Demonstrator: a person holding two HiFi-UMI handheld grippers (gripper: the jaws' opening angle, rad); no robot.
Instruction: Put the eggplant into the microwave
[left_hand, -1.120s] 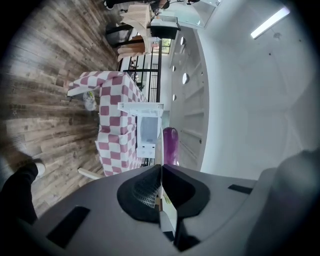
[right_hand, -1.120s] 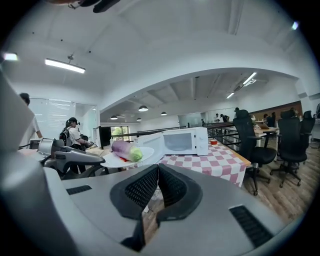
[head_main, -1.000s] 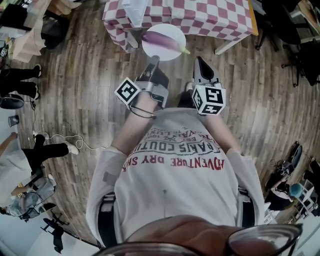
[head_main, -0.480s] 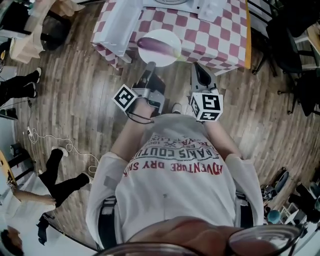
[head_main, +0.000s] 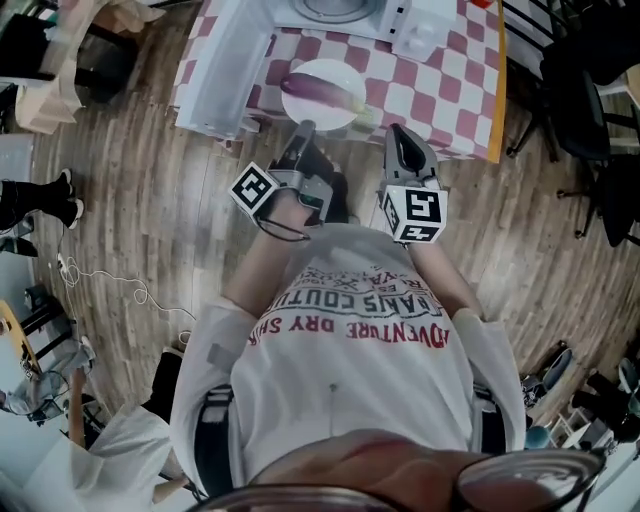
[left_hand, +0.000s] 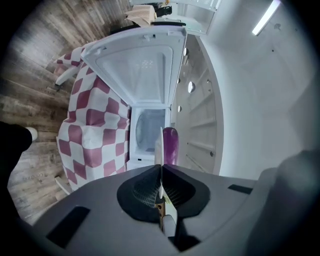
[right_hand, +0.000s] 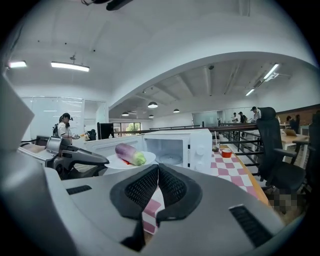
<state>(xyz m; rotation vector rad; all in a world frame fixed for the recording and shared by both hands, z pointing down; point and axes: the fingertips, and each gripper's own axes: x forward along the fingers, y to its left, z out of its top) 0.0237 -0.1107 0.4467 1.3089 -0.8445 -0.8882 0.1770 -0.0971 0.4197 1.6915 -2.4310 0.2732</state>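
Now that the person has stepped up to the checked tabletop (head_main: 440, 95), the head view shows the change plainly. A second ago the plate was only reaching the tabletop's near edge and the microwave was out of sight. Now the plate (head_main: 297, 103) rides well over the cloth. The left hand-held gripper (head_main: 303, 130) is clamped on the plate's near rim, and the eggplant (head_main: 322, 88) lies on the plate just beyond its tips. The microwave (head_main: 335, 10) stands right ahead of the plate, its door (head_main: 225, 70) swung open to the left of that gripper. The right hand-held gripper (head_main: 402, 138) has come along beside it, carrying nothing.

From the left gripper view, the jaws are pinched tight on the plate, seen edge-on. The eggplant shows on the plate beyond the jaws, and the open cavity is straight ahead behind it.

From the right gripper view, the jaws are pressed together on nothing. The eggplant and plate sit ahead and to the left, near the microwave's mouth, with the turntable (right_hand: 170, 160) visible inside.

I'd say the approach is nearly over. What's left is to slide the plate forward through the opening, set it on the turntable and let go. The door needs no handling first.
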